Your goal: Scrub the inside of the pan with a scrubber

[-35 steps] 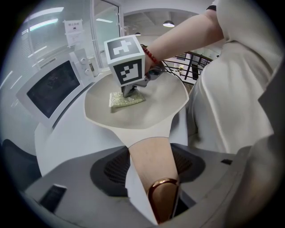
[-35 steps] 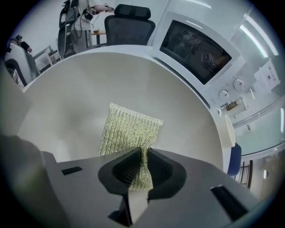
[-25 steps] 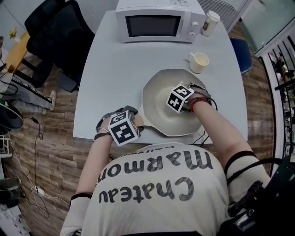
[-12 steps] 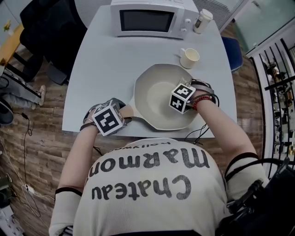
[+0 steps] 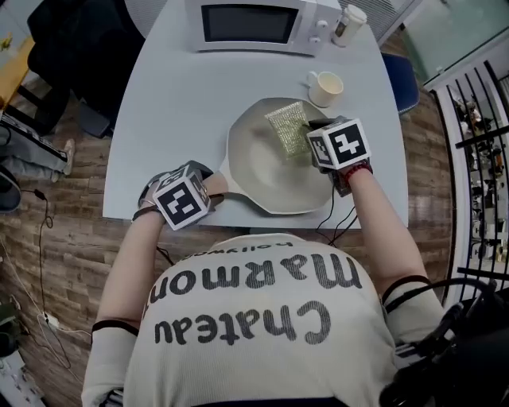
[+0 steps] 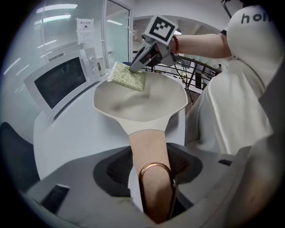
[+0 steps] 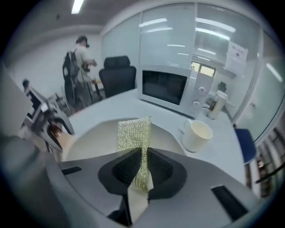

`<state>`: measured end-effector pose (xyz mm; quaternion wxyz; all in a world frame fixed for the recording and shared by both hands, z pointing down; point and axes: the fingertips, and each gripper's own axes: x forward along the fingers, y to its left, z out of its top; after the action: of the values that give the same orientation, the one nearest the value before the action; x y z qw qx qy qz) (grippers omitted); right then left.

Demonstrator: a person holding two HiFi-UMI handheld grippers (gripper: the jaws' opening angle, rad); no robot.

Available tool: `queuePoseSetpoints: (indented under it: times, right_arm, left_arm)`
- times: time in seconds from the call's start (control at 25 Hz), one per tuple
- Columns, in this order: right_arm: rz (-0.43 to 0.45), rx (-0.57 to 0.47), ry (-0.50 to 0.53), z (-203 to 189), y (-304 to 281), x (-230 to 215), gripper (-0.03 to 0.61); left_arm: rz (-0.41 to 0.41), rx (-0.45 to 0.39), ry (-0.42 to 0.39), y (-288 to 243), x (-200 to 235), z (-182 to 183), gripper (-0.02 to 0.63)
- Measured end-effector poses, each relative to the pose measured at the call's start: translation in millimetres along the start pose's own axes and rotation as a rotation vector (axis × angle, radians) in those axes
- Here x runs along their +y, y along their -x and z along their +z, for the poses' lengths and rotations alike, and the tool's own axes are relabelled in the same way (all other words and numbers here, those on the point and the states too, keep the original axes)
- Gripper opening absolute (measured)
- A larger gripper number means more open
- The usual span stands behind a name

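Observation:
A cream pan (image 5: 258,171) sits on the grey table (image 5: 171,103) with its wooden handle (image 6: 149,156) pointing toward me. My left gripper (image 5: 208,189) has that handle between its jaws, which are closing on it; the handle's copper loop (image 6: 156,178) shows near the camera. Over the pan's far right side my right gripper (image 5: 308,137) is shut on a gold-green mesh scrubber (image 5: 286,127). The scrubber (image 7: 133,131) sticks out past the jaws above the pan's inside (image 7: 93,138). From the left gripper view the scrubber (image 6: 127,76) hangs near the far rim.
A white microwave (image 5: 254,24) stands at the table's far edge, with a capped cup (image 5: 348,24) to its right. A cream mug (image 5: 324,87) sits just beyond the pan. A dark office chair (image 7: 118,73) and a person (image 7: 80,67) are beyond the table.
My right gripper has moved from the pan's near right side toward its far rim, and the scrubber now shows beyond it. The left gripper stays at the handle.

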<state>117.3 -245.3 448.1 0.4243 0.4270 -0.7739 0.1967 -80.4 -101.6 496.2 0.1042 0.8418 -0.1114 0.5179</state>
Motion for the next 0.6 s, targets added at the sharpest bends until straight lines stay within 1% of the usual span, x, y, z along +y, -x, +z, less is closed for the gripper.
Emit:
queuePoseSetpoints:
  times: [0.08, 0.12, 0.16, 0.2, 0.24, 0.32, 0.4, 0.44, 0.52, 0.6]
  right_arm:
    - [0.235, -0.066, -0.153, 13.3, -4.2, 43.0, 0.051]
    - [0.352, -0.074, -0.21, 16.3, -9.0, 66.9, 0.051]
    - [0.45, -0.065, -0.242, 15.8, -15.1, 89.8, 0.051]
    - [0.519, -0.045, -0.244, 11.9, -22.6, 110.0, 0.051]
    - [0.554, -0.022, -0.217, 5.6, -31.8, 126.3, 0.051]
    - [0.551, 0.025, -0.117, -9.4, -52.9, 148.0, 0.051]
    - [0.513, 0.055, -0.03, -19.3, -71.7, 160.3, 0.049]
    - [0.476, 0.058, 0.009, -20.9, -79.0, 161.4, 0.049]
    - [0.371, 0.058, 0.098, -21.1, -90.1, 152.8, 0.049]
    - [0.267, 0.09, 0.186, -23.7, -99.9, 139.8, 0.049]
  left_arm:
    - [0.0, -0.001, 0.001, -0.2, 0.9, -0.9, 0.225]
    - [0.001, 0.0, 0.002, 0.0, 1.5, -1.3, 0.225]
    - [0.003, -0.001, 0.002, 0.1, 1.8, -1.4, 0.225]
    - [0.005, -0.003, 0.002, 0.2, 1.9, -1.3, 0.225]
    - [0.005, -0.004, 0.002, 0.2, 1.5, -1.1, 0.225]
    - [-0.002, -0.002, -0.001, -0.1, -0.4, -0.6, 0.225]
    - [-0.016, 0.004, -0.007, -1.0, -3.0, 0.6, 0.225]
    - [-0.021, 0.004, -0.007, -1.7, -3.8, 1.3, 0.225]
    - [-0.025, -0.001, -0.005, -2.8, -4.4, 1.8, 0.227]
    - [-0.022, -0.006, -0.001, -2.6, -3.9, 0.9, 0.227]
